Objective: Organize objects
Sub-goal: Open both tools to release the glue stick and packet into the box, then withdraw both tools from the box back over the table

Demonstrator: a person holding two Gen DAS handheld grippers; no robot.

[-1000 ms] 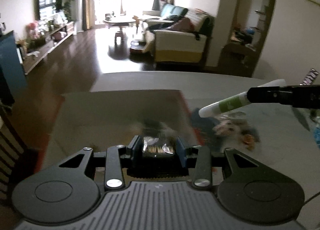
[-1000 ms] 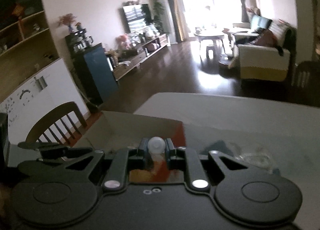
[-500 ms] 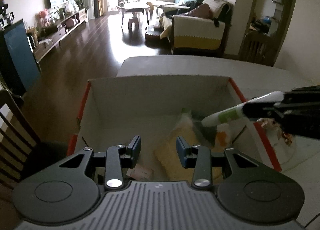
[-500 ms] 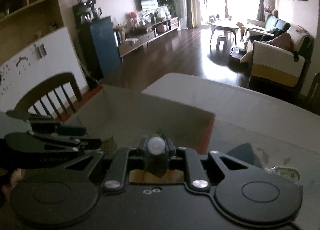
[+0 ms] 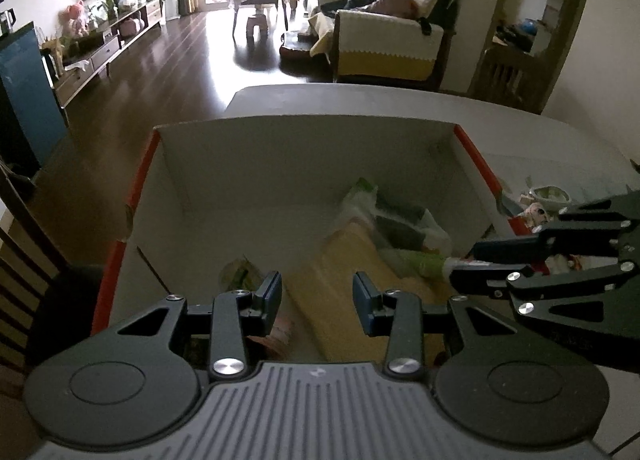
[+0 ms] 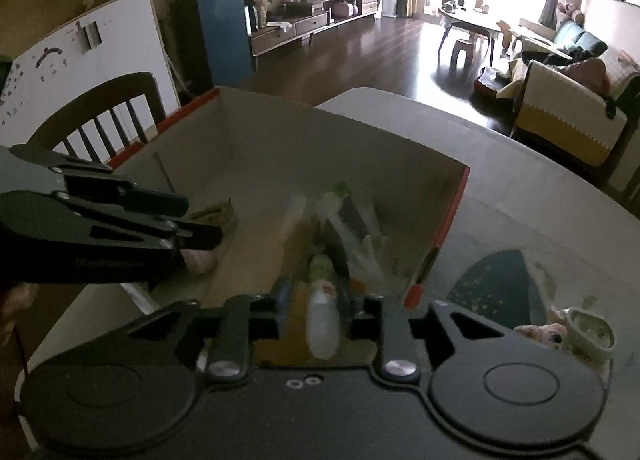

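Note:
An open cardboard box (image 5: 304, 122) with red edges sits on the table and holds a yellow packet (image 5: 348, 260) and several pale wrappers. My left gripper (image 5: 318, 296) hangs open and empty over the box's near side; it also shows at the left of the right wrist view (image 6: 200, 220). My right gripper (image 6: 318, 296) reaches into the box (image 6: 344, 120) from the right, its jaws apart. A white and green tube (image 6: 322, 320), blurred, lies loose between them, nose down toward the wrappers. From the left wrist the tube's green end (image 5: 424, 260) pokes out past the right gripper (image 5: 464, 264).
The pale table (image 6: 520, 200) stretches right of the box, with a dark blue cloth (image 6: 500, 280) and a small cup (image 6: 588, 332) among bits of clutter near me. A wooden chair (image 6: 100, 108) stands just beyond the box's left side.
My left gripper opened and let go of a shiny packet. Both grippers moved over the box. My right gripper lowered the tube inside, and its jaws have now spread off it.

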